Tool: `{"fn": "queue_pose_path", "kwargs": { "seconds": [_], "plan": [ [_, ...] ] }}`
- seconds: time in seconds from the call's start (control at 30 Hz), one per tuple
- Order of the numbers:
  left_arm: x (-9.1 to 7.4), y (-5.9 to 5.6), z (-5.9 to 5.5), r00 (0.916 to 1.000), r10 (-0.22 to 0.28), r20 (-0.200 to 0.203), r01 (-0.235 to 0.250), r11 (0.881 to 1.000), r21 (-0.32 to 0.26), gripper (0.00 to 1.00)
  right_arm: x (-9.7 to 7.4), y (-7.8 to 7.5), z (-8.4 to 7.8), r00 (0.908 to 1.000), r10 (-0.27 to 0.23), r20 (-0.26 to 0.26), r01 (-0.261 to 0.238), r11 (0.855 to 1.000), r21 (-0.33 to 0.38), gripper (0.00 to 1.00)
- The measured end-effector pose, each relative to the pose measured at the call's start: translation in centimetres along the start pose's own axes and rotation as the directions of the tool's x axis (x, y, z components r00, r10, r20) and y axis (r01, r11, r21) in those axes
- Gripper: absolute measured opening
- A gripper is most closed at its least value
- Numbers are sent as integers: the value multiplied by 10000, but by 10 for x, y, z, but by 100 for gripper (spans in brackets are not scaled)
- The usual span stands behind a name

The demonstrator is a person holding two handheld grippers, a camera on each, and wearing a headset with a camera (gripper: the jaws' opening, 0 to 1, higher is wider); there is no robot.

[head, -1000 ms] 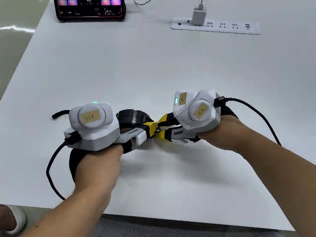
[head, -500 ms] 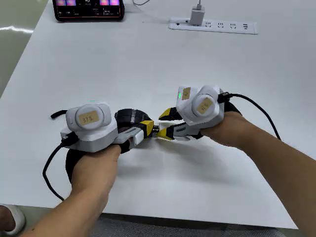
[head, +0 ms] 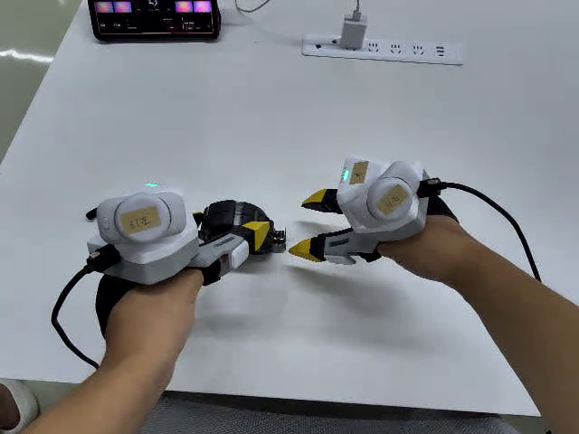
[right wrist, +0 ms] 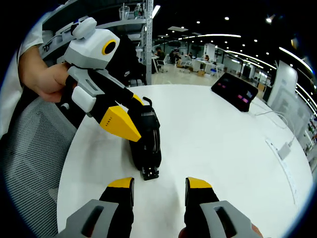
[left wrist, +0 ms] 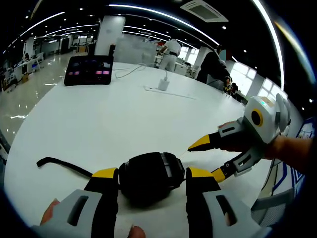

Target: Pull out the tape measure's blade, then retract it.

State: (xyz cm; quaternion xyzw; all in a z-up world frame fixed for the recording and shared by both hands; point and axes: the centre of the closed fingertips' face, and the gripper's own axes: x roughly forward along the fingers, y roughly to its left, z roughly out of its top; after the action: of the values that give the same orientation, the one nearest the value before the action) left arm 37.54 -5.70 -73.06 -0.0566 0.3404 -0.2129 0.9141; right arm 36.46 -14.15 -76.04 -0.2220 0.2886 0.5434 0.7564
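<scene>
A black tape measure (head: 230,215) rests on the white table (head: 271,117), and my left gripper (head: 246,228) is shut on its case. In the left gripper view the case (left wrist: 148,174) sits between the two yellow-tipped jaws, with its black wrist strap (left wrist: 59,165) trailing to the left. My right gripper (head: 308,226) stands open just right of the case, touching nothing. In the right gripper view the blade's end hook (right wrist: 150,173) sits at the case's mouth (right wrist: 146,141), a little ahead of my open right gripper (right wrist: 159,184). The left gripper (right wrist: 119,124) comes in from the left.
A white power strip (head: 389,48) with a charger plugged in lies at the far edge. A dark screen device (head: 154,18) stands at the far left. A black cable (head: 493,217) runs from the right gripper. The table's near edge is close to the person's arms.
The right gripper, earlier shut at the blade's end by the case, has opened and drawn back to the right. The left gripper still holds the case.
</scene>
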Motion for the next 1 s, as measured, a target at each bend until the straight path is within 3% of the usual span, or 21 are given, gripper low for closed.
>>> {"fn": "queue_pose_path", "kwargs": {
  "seconds": [0.3,0.6,0.83,1.0],
  "plan": [
    [-12,-11,6,9976,-691,93,679,9931,957,50,-21,2,-4,9989,-472,13,472,9986,225,42],
    [-23,-20,3,9924,-1225,-107,1228,9824,1409,50,-41,6,-12,9962,-868,-17,868,9948,533,43],
    [-29,-20,6,9881,-1540,-11,1519,9735,1709,51,-56,6,-18,9930,-1180,-21,1178,9895,834,45],
    [-32,-16,3,9861,-1660,-71,1642,9670,1950,58,-66,6,-22,9890,-1482,1,1472,9829,1107,46]
  ]
}}
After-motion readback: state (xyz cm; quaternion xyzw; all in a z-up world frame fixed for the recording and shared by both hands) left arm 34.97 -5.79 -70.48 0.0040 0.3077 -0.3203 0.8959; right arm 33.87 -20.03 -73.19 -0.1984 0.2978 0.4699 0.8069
